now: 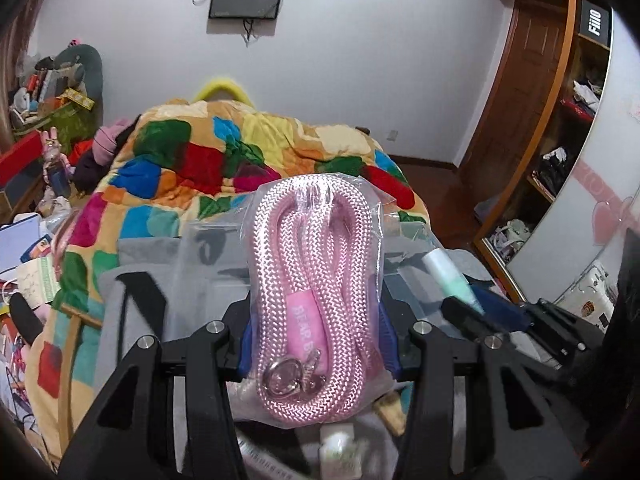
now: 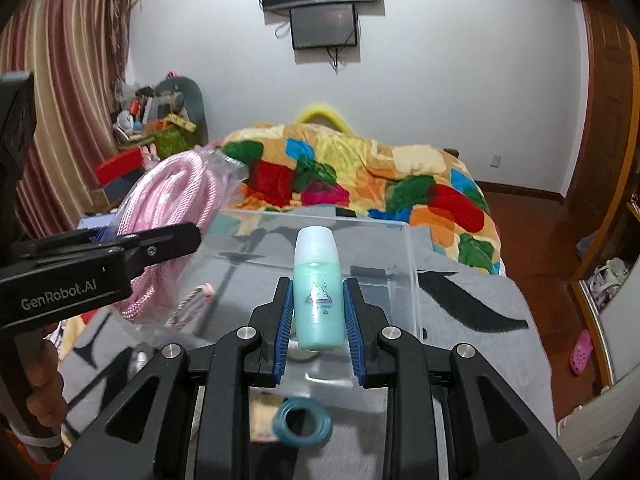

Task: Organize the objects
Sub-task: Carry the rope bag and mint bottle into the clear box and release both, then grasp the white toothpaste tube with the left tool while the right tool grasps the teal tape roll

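In the right wrist view the clear box [image 2: 408, 256] lies open at frame centre, its left rim crowded by the left hand-held gripper [image 2: 176, 240] and bagged pink rope [image 2: 168, 204], while bare grey blanket [image 2: 472, 344] spreads lower right.

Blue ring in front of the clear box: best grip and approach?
The blue ring lies flat on the grey blanket, hole up. Probably come from above and pinch one side of the rim, one finger in the hole, one outside. The right gripper is shut on the green bottle.

Braided pink rope [image 1: 316, 280] in glossy plastic; fuzzy grey cloth [image 2: 460, 320].
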A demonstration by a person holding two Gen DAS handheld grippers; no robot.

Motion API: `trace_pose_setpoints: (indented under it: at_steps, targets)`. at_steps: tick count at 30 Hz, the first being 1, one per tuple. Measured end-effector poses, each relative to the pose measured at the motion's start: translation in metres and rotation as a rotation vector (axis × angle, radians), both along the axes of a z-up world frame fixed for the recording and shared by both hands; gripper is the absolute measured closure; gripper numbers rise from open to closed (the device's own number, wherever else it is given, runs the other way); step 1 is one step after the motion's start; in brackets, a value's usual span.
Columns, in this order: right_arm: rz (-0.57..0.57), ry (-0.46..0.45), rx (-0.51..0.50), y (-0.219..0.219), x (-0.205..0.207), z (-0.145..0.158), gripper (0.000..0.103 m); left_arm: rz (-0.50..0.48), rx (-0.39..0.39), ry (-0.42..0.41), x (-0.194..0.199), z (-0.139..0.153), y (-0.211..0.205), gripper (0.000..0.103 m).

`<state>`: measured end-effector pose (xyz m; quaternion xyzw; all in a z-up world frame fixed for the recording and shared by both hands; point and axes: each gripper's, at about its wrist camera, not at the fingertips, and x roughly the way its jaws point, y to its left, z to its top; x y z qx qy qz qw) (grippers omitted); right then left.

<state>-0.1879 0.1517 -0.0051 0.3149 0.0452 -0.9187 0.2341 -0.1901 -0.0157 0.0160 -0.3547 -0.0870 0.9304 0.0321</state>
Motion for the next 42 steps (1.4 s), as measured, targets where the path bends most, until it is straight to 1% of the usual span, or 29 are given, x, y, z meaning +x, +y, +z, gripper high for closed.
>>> trace_pose_setpoints:
  at_steps: [3,7,11,13,15,17,20,24,26,28,29,31,35,36,39,42]
  targets:
    - [0.003,-0.049,-0.004,-0.002,-0.017,-0.008,0.080,-0.012,-0.018,-0.032,-0.017,-0.010,0.007,0.055]
    - [-0.003,-0.069,0.037,-0.007,-0.030,-0.016,0.080,-0.026,-0.035,-0.078,-0.032,-0.025,0.013,0.055]
    - [0.004,-0.088,0.072,-0.011,-0.036,-0.025,0.080,-0.032,-0.039,-0.123,-0.044,-0.038,0.015,0.055]
    - [0.003,-0.097,0.093,-0.013,-0.038,-0.029,0.080,-0.042,-0.049,-0.164,-0.051,-0.045,0.018,0.054]
    - [0.013,-0.113,0.097,-0.015,-0.040,-0.032,0.080,-0.058,-0.042,-0.198,-0.054,-0.049,0.020,0.054]
    - [0.022,-0.121,0.096,-0.014,-0.039,-0.032,0.080,-0.068,-0.031,-0.204,-0.053,-0.050,0.021,0.054]
    - [0.042,-0.133,0.084,-0.011,-0.035,-0.031,0.080,-0.065,-0.041,-0.190,-0.047,-0.045,0.022,0.054]
    - [0.052,-0.134,0.068,-0.005,-0.027,-0.026,0.078,-0.067,-0.045,-0.157,-0.034,-0.033,0.020,0.051]
    - [0.053,-0.132,0.055,0.000,-0.022,-0.023,0.071,-0.064,-0.045,-0.136,-0.025,-0.025,0.018,0.045]
    - [0.053,-0.125,0.037,0.006,-0.015,-0.019,0.067,-0.056,-0.050,-0.107,-0.015,-0.017,0.014,0.037]
    - [0.054,-0.122,0.029,0.009,-0.011,-0.017,0.066,-0.053,-0.050,-0.092,-0.009,-0.013,0.012,0.036]
    - [0.059,-0.112,0.014,0.015,-0.003,-0.011,0.065,-0.047,-0.043,-0.071,0.002,-0.007,0.008,0.031]
    - [0.065,-0.082,-0.001,0.024,0.013,-0.001,0.054,-0.035,-0.024,-0.034,0.026,0.004,-0.003,0.020]
    - [0.066,-0.075,-0.004,0.026,0.018,0.001,0.053,-0.030,-0.021,-0.025,0.034,0.006,-0.007,0.018]
    - [0.070,-0.068,-0.019,0.032,0.028,0.002,0.049,-0.017,-0.029,-0.018,0.049,0.005,-0.014,0.014]
    - [0.070,-0.074,-0.028,0.036,0.035,-0.001,0.047,0.004,-0.054,-0.029,0.062,-0.002,-0.021,0.014]
